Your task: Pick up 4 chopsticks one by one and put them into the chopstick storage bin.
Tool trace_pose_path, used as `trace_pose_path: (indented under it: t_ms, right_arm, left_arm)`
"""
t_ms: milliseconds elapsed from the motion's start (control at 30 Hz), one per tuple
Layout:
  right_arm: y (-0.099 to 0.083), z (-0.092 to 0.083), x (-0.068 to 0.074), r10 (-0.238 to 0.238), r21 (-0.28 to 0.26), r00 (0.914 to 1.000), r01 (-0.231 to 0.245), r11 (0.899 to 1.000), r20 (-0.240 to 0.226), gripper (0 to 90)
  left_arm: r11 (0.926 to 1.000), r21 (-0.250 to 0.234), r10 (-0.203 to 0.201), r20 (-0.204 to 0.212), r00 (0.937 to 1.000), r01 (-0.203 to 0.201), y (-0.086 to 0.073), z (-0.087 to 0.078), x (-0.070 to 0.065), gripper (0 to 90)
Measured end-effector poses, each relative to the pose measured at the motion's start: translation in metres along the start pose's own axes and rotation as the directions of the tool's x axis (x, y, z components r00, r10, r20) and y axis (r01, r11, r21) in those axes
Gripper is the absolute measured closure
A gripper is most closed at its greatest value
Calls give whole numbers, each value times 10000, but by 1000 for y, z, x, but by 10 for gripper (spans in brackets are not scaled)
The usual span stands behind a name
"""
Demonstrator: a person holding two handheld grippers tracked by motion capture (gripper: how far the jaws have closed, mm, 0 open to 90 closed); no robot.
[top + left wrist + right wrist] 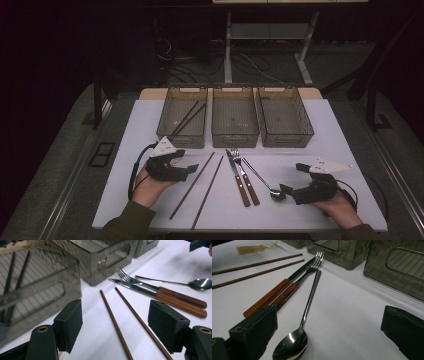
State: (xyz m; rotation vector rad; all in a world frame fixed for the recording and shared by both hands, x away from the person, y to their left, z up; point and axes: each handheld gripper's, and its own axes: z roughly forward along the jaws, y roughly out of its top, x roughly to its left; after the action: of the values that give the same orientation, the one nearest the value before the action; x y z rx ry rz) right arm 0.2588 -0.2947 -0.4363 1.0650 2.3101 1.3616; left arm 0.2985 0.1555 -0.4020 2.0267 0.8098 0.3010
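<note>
Left hand-held gripper (192,168) sits low over the table (330,135), at the left, just in front of the left bin (183,117). I read its jaws as wide apart with nothing between the pads. In the left gripper view the two loose chopsticks (113,321) lie on the table ahead of the open jaws, running side by side between them, not touched.

From above, these chopsticks (199,184) lie diagonally, just right of the left gripper, upper ends pointing toward the gap between the left and middle bins.

Right hand-held gripper (284,190) rests at the right near edge. Jaws open, empty. In the right gripper view the spoon (299,327) bowl lies between the two jaws, on the table, no pad pressing on it.

Surroundings:
- Three smoky clear bins in a row at the far side. The left bin holds two dark chopsticks (187,119), laid aslant. Middle bin (235,117) and right bin (284,117): I see no cutlery inside.
- Knife (238,177) and fork (246,176), wooden handles, lie touching side by side at table centre, just right of the loose chopsticks.
- Spoon (262,181) slants from the fork's tines down to its bowl beside the right gripper.

Obstructions: nothing lies across the loose chopsticks. The knife is the nearest neighbour, apart from them. The left bin's front wall stands close beside the left jaw.
</note>
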Motion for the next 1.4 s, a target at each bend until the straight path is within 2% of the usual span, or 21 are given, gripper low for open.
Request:
trace_pose_path:
  t_ms: [233, 333, 467, 600, 767, 900, 1067, 1400]
  right_arm:
    - [0, 0, 0, 57, 36, 10000, -57, 10000, 14, 8]
    - [-1, 0, 0, 9, 31, 10000, -9, 10000, 42, 8]
    - [-1, 0, 0, -22, 41, 10000, 21, 10000, 75, 8]
    - [-1, 0, 1, -28, 84, 10000, 27, 10000, 74, 8]
    - [-1, 0, 1, -43, 90, 10000, 43, 10000, 73, 7]
    - [-1, 0, 1, -44, 101, 10000, 44, 9999, 65, 8]
    - [-1, 1, 1, -46, 110, 10000, 46, 9999, 63, 8]
    - [-1, 1, 2, -60, 121, 10000, 59, 9999, 66, 8]
  left_arm:
    - [9995, 300, -94, -4, 10000, 95, -14, 0, -7, 303]
    - [9987, 432, -255, -57, 9997, 257, -21, 0, -8, 350]
    - [9970, 635, -434, -2, 9991, 433, -26, 2, -7, 455]
    - [9962, 616, -631, 138, 9979, 621, -27, 4, -5, 591]
    - [9930, 1008, -646, 309, 9974, 612, -27, 8, -7, 686]
    - [9895, 1326, -628, 395, 9972, 571, -28, 15, -9, 711]
    - [9851, 1703, -316, 455, 9985, 234, -28, 21, -10, 727]
    - [9775, 2093, -326, 361, 9988, 243, -30, 27, -12, 732]
